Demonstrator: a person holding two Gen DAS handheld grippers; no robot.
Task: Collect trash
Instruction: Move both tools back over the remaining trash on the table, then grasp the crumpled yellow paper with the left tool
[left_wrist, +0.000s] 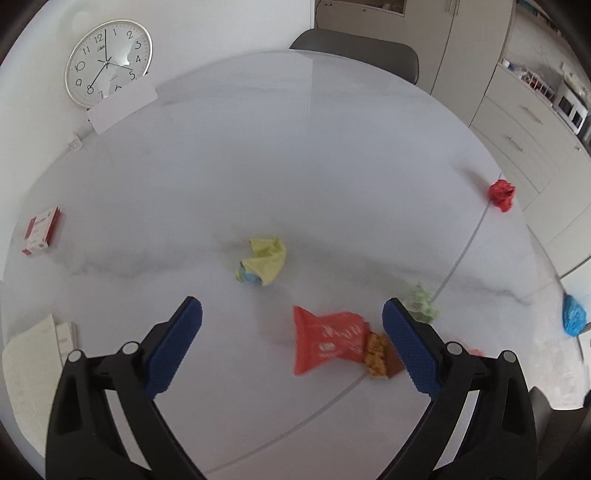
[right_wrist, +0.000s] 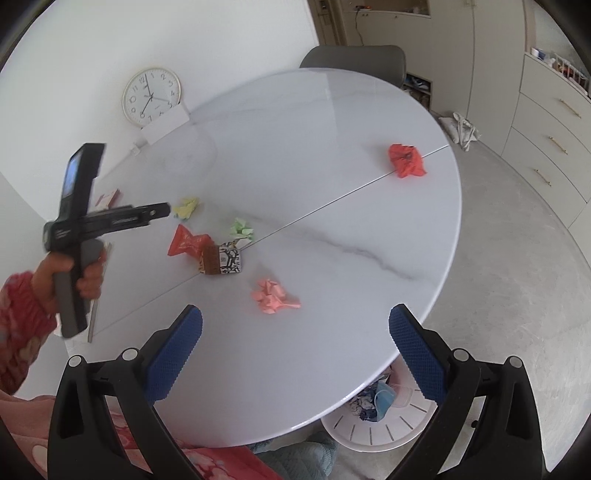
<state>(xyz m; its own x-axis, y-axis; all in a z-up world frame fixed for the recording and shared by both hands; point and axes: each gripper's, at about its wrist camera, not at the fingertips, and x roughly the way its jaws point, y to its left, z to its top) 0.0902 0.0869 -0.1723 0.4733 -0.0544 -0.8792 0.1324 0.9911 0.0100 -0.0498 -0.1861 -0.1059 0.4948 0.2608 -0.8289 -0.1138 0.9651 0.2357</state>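
Observation:
Trash lies scattered on a round white marble table. A red snack wrapper lies just ahead of my open left gripper, beside a brown patterned wrapper. A yellow crumpled paper sits further out, and a green one lies behind the right pad. A pink paper wad lies ahead of my open right gripper. A red crumpled wad rests near the far table edge. In the right wrist view the left gripper hovers above the table.
A white trash basket holding scraps and a blue mask stands on the floor under the table's near edge. A wall clock, a red and white box, papers and a blue wad are around. A grey chair stands opposite.

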